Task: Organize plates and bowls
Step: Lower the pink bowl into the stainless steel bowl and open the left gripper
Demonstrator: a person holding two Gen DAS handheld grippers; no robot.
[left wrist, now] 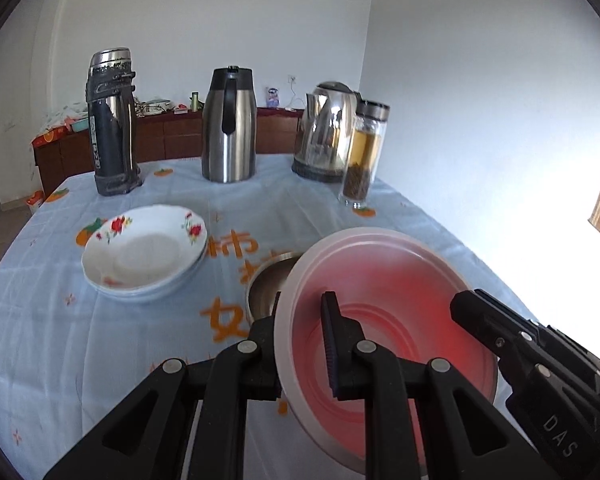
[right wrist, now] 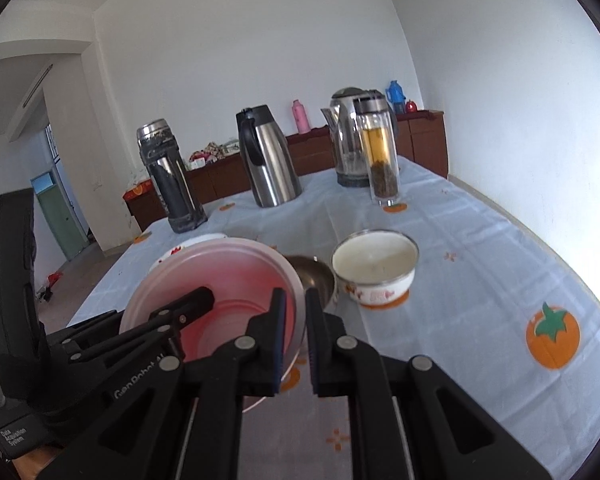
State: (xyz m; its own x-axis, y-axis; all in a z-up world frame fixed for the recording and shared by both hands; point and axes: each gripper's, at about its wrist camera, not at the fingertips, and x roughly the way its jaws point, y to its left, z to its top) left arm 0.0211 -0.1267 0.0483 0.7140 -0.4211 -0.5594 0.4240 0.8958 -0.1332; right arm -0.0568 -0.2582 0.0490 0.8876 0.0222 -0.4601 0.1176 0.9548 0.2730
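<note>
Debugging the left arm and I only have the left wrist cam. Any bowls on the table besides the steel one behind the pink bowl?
Observer: Yes. A white bowl stands just to the right of the steel bowl. The pink bowl blocks it from your view.
Operator: Upright? Anything in it?
Observer: It's upright on the tablecloth, and I can't see anything inside it.
Operator: Is the right gripper actually on the pink bowl?
Observer: Yes. The right gripper has one finger inside the rim and one outside, closed on it.
</note>
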